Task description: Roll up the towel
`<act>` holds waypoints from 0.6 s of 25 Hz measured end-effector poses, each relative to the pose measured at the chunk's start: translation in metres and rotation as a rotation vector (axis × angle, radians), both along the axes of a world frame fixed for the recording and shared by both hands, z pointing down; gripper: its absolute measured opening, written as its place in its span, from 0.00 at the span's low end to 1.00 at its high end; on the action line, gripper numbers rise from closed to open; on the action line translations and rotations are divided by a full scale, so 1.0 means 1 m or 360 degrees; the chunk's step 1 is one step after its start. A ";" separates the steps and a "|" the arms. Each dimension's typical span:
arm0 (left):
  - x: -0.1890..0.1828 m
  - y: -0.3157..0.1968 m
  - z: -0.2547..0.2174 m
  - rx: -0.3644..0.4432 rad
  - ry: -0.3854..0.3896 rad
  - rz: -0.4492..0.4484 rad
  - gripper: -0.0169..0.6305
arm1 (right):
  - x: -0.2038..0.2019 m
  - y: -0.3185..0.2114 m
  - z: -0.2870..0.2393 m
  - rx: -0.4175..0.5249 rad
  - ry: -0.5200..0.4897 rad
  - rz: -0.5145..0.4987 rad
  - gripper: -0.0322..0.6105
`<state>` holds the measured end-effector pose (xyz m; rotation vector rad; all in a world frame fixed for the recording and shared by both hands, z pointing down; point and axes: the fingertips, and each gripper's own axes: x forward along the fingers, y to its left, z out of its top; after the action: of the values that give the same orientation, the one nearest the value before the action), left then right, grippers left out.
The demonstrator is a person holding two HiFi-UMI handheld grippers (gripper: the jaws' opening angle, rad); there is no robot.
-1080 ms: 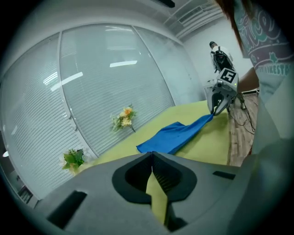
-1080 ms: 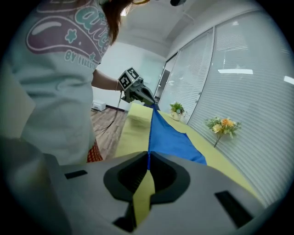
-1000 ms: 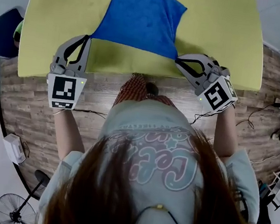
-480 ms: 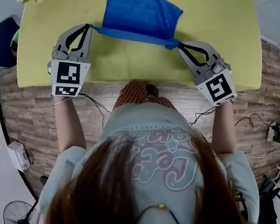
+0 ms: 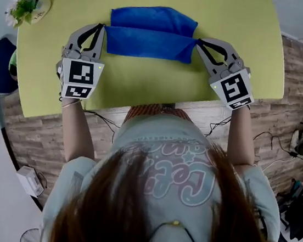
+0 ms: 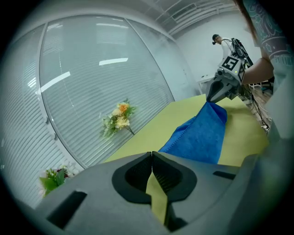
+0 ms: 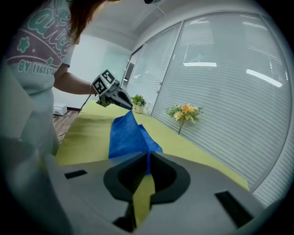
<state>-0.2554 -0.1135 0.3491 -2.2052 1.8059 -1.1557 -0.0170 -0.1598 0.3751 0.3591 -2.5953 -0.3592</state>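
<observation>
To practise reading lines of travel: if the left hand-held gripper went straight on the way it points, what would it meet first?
The left hand-held gripper tilts downward, so probably the yellow-green table top just beyond its tips, beside the blue towel.

- The towel (image 5: pixel 151 32) was bright blue all over.
- The desk (image 5: pixel 145 83) was plain yellow-green.
- The left gripper (image 5: pixel 104 27) and the right gripper (image 5: pixel 197 40) were grey, each with a black and white square pattern on its back end.
- The floor (image 5: pixel 264 124) was brown wood with plank lines.
- The person's shirt (image 5: pixel 138 138) was pale grey-blue with pink and mint letters.
- The flowers (image 6: pixel 118 118) were yellow and orange with green leaves.
- The window blinds (image 6: pixel 92 69) were pale grey with thin stripes.
</observation>
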 end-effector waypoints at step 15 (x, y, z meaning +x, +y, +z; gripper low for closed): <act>-0.025 -0.073 0.036 -0.0119 -0.0020 0.0066 0.05 | -0.023 -0.070 0.022 0.0041 0.0157 0.0111 0.09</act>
<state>-0.2808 -0.1864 0.3855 -2.2589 1.7311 -1.2455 -0.0395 -0.2296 0.3967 0.4287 -2.4769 -0.3770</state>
